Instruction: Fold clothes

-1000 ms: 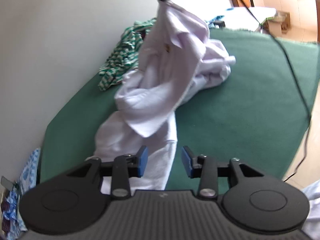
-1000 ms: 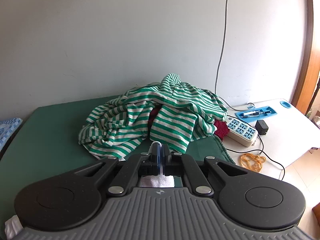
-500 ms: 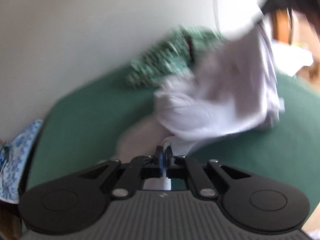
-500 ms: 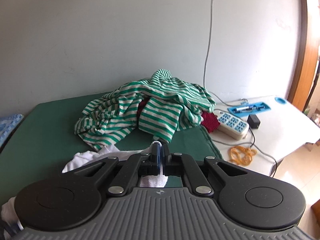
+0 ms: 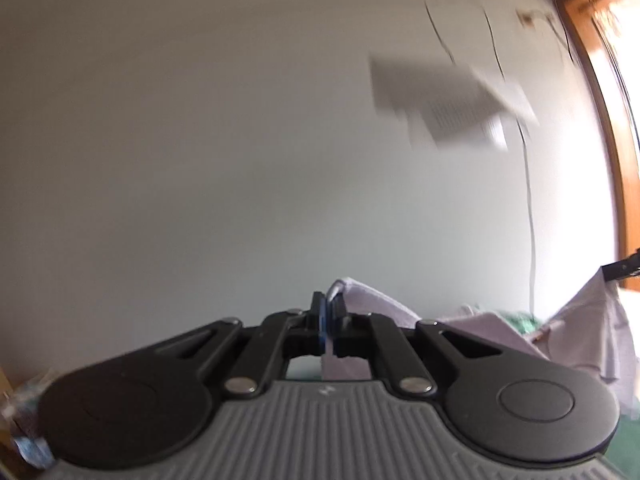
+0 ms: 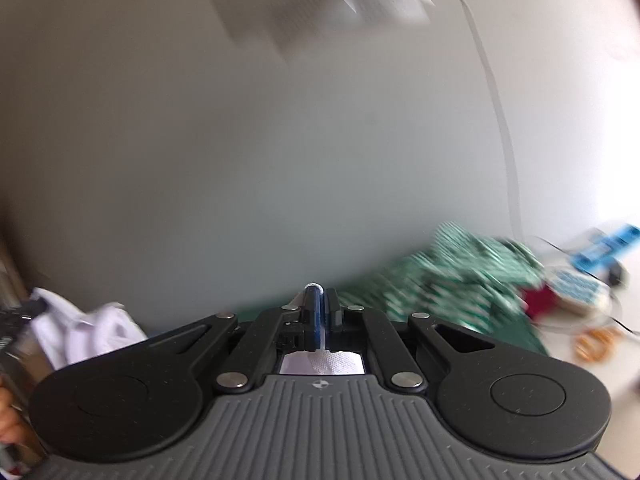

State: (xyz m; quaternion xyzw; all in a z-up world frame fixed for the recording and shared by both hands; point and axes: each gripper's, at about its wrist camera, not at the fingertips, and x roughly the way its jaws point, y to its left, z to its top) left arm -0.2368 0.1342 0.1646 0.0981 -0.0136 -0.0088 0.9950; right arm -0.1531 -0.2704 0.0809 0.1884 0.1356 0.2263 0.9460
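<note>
Lifting the shirt (image 5: 496,336) off the bed, left gripper (image 5: 326,318) now clamps it too; right gripper (image 6: 319,312) stays clamped, ready to spread it.

Left gripper (image 5: 329,312), open a second ago, now pinches the white shirt (image 5: 580,320); both views tilt up toward the wall (image 5: 240,160).

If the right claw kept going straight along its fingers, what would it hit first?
Probably the bare wall. The right claw, shut on the white shirt, points at it; the striped garment lies off right. Depth is unclear.
</note>
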